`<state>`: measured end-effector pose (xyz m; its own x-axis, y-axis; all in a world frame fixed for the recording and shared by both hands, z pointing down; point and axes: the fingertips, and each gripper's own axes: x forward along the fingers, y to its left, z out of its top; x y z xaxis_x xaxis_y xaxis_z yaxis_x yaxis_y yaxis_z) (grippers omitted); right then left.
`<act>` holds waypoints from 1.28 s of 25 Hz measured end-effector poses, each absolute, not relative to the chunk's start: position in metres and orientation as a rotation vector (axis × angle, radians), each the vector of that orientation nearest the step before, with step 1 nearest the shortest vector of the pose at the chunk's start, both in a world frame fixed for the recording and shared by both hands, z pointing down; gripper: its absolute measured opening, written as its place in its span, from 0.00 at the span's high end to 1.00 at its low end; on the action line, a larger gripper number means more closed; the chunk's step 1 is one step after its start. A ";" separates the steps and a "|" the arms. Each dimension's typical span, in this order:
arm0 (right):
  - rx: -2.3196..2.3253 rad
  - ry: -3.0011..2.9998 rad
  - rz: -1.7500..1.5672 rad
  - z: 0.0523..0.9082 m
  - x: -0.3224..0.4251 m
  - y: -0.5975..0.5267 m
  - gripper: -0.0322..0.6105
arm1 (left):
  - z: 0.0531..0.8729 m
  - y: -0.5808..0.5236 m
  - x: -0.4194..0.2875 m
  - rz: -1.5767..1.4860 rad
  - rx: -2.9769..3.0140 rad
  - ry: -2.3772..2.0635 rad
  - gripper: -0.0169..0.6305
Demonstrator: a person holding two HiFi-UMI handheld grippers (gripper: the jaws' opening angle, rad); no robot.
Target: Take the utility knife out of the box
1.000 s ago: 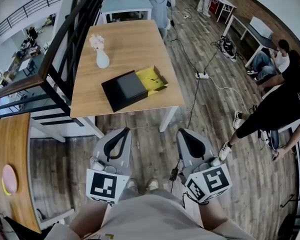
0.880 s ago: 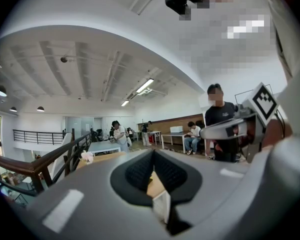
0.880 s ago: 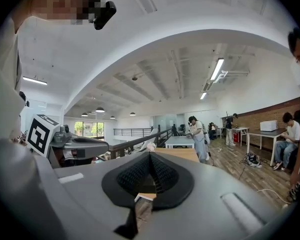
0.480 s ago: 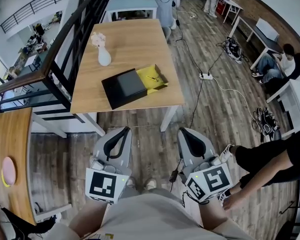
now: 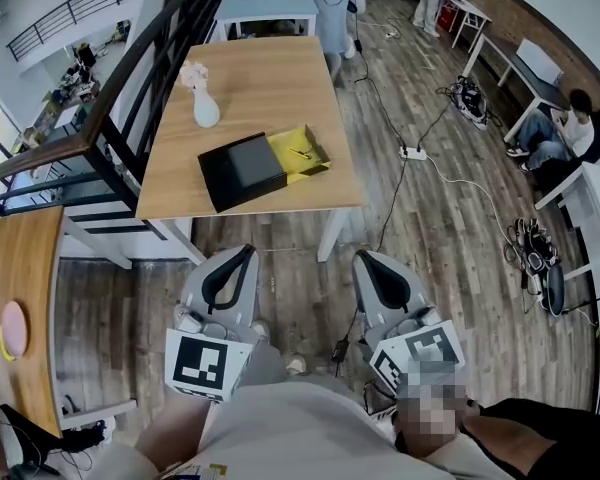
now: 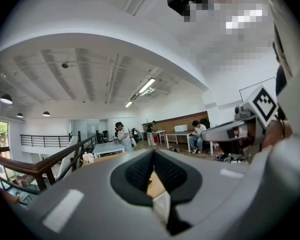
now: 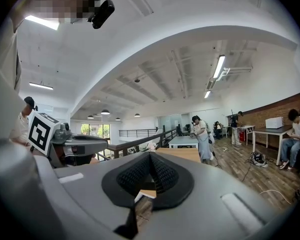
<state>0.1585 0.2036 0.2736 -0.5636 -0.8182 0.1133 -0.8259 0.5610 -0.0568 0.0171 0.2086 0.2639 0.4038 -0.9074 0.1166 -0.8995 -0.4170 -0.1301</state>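
Note:
On the wooden table (image 5: 270, 78) ahead lies a black box (image 5: 242, 171) with its yellow inner tray (image 5: 315, 166) slid out to the right. A small utility knife (image 5: 302, 154) lies in the tray. My left gripper (image 5: 246, 254) and right gripper (image 5: 360, 258) are held side by side over the floor, short of the table's near edge and well apart from the box. Both are shut with nothing between the tips. The left gripper view shows its closed jaws (image 6: 153, 153) aimed at the table, and the right gripper view shows the same (image 7: 150, 155).
A white vase with flowers (image 5: 204, 111) stands on the table behind the box. A dark railing (image 5: 130, 78) runs along the left. A power strip with cables (image 5: 410, 152) lies on the floor to the right. A seated person (image 5: 570, 118) is far right, and another wooden table (image 5: 20, 308) stands at the left.
Both grippers have drifted a little forward together, still shut. A person in black at the right has moved down to the lower right corner.

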 end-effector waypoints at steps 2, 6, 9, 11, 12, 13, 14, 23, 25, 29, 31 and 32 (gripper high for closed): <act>1.433 -2.712 0.160 0.274 0.163 0.205 0.95 | 0.263 0.209 0.021 -0.268 -2.590 1.661 0.97; 1.436 -2.716 0.160 0.275 0.167 0.201 0.95 | 0.264 0.205 0.025 -0.281 -2.594 1.648 0.97; 1.429 -2.710 0.158 0.278 0.163 0.196 0.95 | 0.267 0.198 0.024 -0.272 -2.599 1.639 0.97; 1.426 -2.704 0.160 0.281 0.162 0.192 0.95 | 0.269 0.193 0.025 -0.271 -2.606 1.633 0.97; 1.426 -2.701 0.160 0.283 0.163 0.189 0.95 | 0.270 0.190 0.025 -0.269 -2.609 1.630 0.97; 1.427 -2.698 0.158 0.284 0.163 0.185 0.95 | 0.271 0.186 0.025 -0.263 -2.612 1.628 0.97; 1.427 -2.695 0.157 0.284 0.162 0.181 0.95 | 0.271 0.182 0.025 -0.257 -2.615 1.627 0.97; 1.424 -2.655 0.162 0.298 0.144 0.125 0.95 | 0.289 0.123 0.005 -0.261 -2.648 1.626 0.97; 1.425 -2.645 0.168 0.299 0.139 0.106 0.95 | 0.292 0.104 0.000 -0.264 -2.659 1.619 0.97; 1.425 -2.635 0.180 0.301 0.124 0.066 0.95 | 0.294 0.065 -0.011 -0.274 -2.680 1.600 0.97; 1.422 -2.629 0.186 0.304 0.117 0.047 0.95 | 0.296 0.046 -0.017 -0.276 -2.685 1.596 0.97; 1.423 -2.624 0.190 0.305 0.114 0.037 0.95 | 0.297 0.036 -0.020 -0.279 -2.688 1.593 0.97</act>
<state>0.1141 0.0374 0.3051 -0.5387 -0.8205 0.1915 -0.8395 0.5419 -0.0398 -0.0205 0.0358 0.2966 0.4683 -0.8707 0.1503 -0.8700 -0.4841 -0.0939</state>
